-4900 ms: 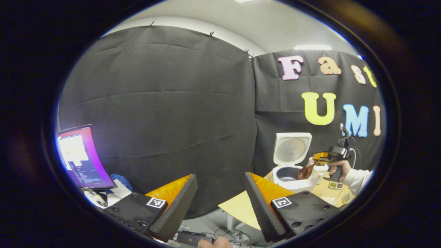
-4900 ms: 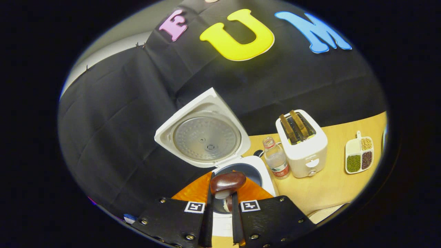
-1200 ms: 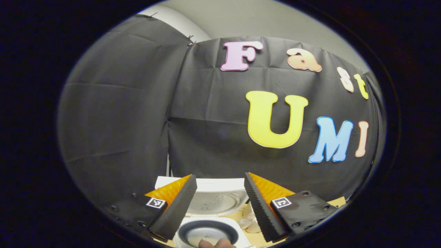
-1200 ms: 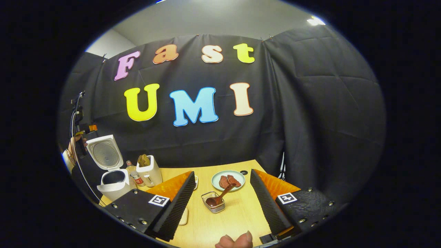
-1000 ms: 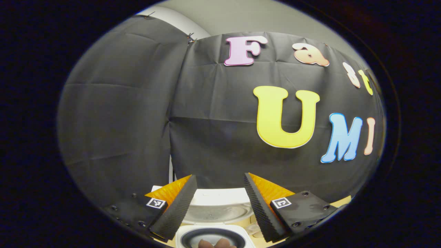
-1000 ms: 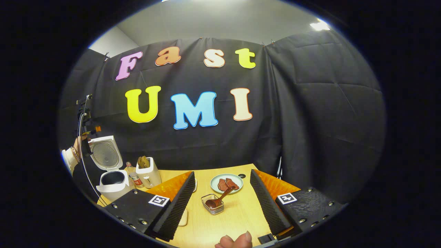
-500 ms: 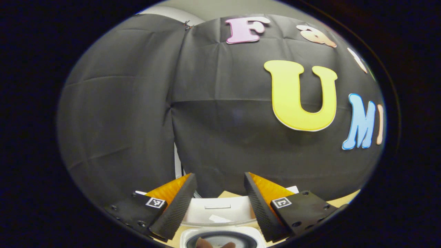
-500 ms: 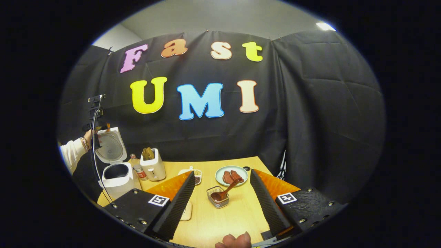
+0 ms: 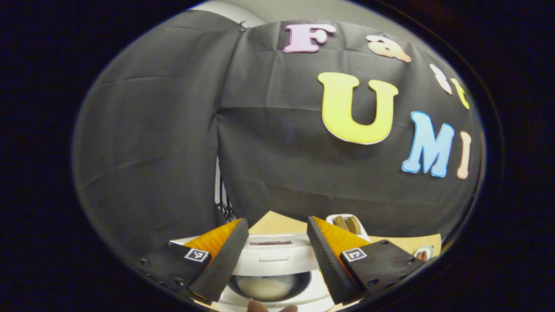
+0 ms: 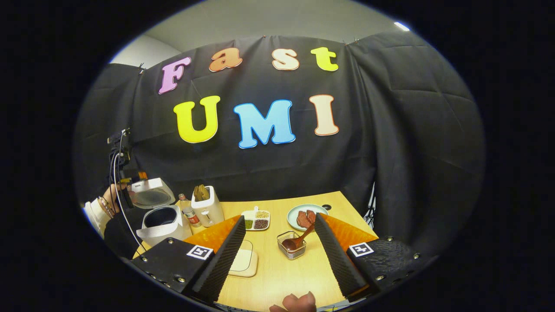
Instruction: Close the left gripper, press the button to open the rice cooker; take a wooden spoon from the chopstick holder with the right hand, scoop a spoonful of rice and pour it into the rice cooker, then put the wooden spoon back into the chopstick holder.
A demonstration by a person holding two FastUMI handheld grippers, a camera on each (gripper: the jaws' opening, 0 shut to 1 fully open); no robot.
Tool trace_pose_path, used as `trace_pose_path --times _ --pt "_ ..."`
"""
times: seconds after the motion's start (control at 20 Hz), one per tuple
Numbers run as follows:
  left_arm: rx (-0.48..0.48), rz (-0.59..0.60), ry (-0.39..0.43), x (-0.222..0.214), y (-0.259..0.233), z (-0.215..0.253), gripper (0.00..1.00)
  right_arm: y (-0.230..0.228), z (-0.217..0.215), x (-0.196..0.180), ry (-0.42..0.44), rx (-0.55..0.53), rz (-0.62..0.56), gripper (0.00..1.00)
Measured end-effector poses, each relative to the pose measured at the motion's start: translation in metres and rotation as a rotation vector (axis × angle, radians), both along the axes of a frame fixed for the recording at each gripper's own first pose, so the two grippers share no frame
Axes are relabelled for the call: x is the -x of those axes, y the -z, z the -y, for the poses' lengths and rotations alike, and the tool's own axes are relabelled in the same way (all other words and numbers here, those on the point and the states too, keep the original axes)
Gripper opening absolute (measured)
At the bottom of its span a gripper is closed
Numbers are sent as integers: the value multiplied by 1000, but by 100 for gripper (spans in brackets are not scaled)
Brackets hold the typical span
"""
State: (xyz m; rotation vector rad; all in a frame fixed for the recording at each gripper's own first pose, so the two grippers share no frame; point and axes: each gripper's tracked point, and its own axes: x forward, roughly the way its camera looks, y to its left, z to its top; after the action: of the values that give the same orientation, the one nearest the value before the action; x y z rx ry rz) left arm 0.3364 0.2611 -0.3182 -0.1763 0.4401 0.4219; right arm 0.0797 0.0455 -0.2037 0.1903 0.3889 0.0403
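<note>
The white rice cooker (image 10: 159, 225) stands at the table's left end, its lid (image 10: 149, 196) tilted about halfway down over the pot. In the left gripper view the lid's edge (image 9: 277, 255) lies between my fingers, above the pot (image 9: 269, 287) with pale rice in it. My left gripper (image 9: 275, 223) is open; a hand holds it (image 10: 123, 184) right behind the lid. The wooden spoon (image 10: 299, 240) leans in the wire chopstick holder (image 10: 291, 249) mid-table. My right gripper (image 10: 279, 219) is open and holds nothing, short of the holder.
A bottle (image 10: 189, 213) and a white toaster (image 10: 207, 207) stand beside the cooker. A divided dish of grains (image 10: 256, 220), a plate of meat (image 10: 307, 216) and a pale shallow dish (image 10: 243, 262) lie on the wooden table (image 10: 277, 277). Black cloth walls close in behind.
The cooker lid has swung from upright to half lowered, with the left gripper following it. The spoon, earlier held over the cooker, sits in the holder and the right gripper is open, drawn back.
</note>
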Motion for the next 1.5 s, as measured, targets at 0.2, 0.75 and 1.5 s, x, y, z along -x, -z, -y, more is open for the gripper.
trace_pose_path --times 0.2,0.75,1.5 --pt "15 -66 -1 42 42 31 92 13 -12 7 -32 -6 -30 98" --pt "20 -229 -31 102 147 55 96 28 2 39 9 -49 -77 98" --pt "179 17 193 225 -71 209 100 -37 58 47 -101 -41 42 98"
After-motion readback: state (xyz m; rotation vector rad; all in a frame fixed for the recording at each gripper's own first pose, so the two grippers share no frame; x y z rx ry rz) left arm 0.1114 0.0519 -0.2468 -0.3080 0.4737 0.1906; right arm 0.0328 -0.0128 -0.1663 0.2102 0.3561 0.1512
